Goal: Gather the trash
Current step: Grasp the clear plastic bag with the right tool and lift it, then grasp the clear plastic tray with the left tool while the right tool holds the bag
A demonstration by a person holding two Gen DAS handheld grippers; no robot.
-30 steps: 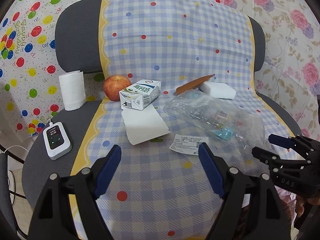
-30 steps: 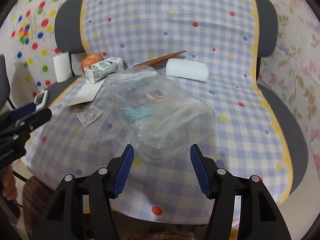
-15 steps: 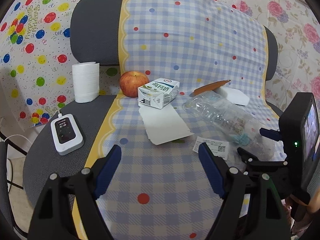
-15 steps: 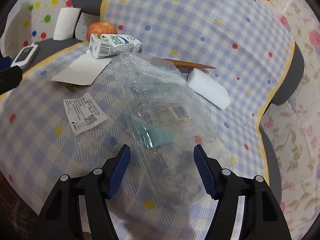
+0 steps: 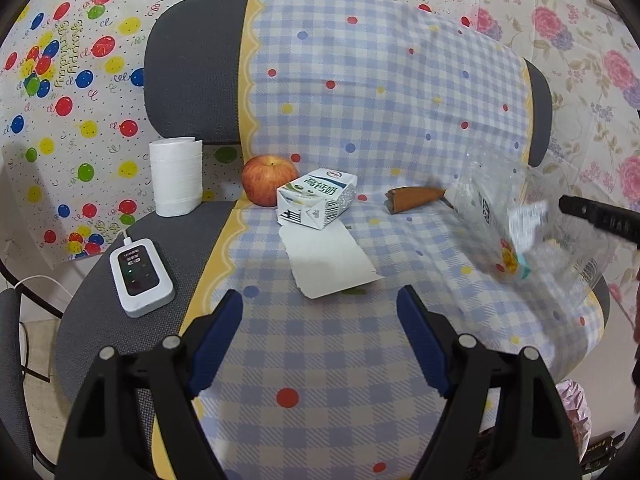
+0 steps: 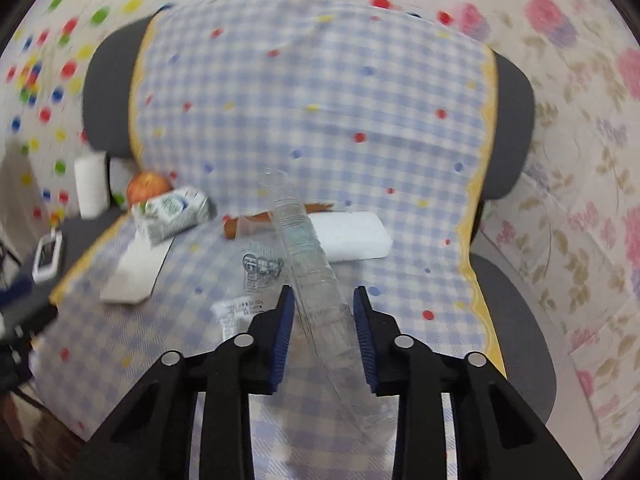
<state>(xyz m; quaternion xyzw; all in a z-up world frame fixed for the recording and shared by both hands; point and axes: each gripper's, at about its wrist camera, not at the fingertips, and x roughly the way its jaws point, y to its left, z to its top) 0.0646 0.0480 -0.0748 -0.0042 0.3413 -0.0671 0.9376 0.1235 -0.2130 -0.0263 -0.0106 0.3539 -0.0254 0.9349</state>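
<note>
A grey mesh office chair (image 5: 188, 80) is draped with a thin blue-and-white checked cloth (image 5: 360, 100), dotted red, yellow and blue and edged in scalloped yellow.

The right tool (image 6: 322, 320) has a crinkled clear plastic bag (image 6: 308, 248) between its blue pads, and its jaws are closing on it; the film runs up from the pads as a narrow, creased strip. In the left wrist view the same bag (image 5: 516, 224) hangs off the seat at the right, blurred, with printed paper and a small teal and yellow item showing through it; what they are cannot be told. A printed white receipt (image 6: 236, 312) shows just left of the right tool's pads; whether it lies on the cloth or hangs with the bag cannot be told.

The left tool (image 5: 320, 340) hovers over the front of the seat with its jaws wide apart and nothing between them.

On the seat lies a dented white and green milk carton (image 5: 316, 200) on its side, touching a flat white paper sheet (image 5: 328, 260) in front of it. A round red-yellow apple (image 5: 269, 180) sits just behind the carton. A brown, flat tapered piece (image 5: 414, 199) lies at the seat back, and beside it a white rectangular foam block (image 6: 352, 236). On the bare grey mesh at the left stand a white paper roll (image 5: 176, 176), upright, and a glossy white device (image 5: 140, 276) with a dark screen and a white cable.
</note>
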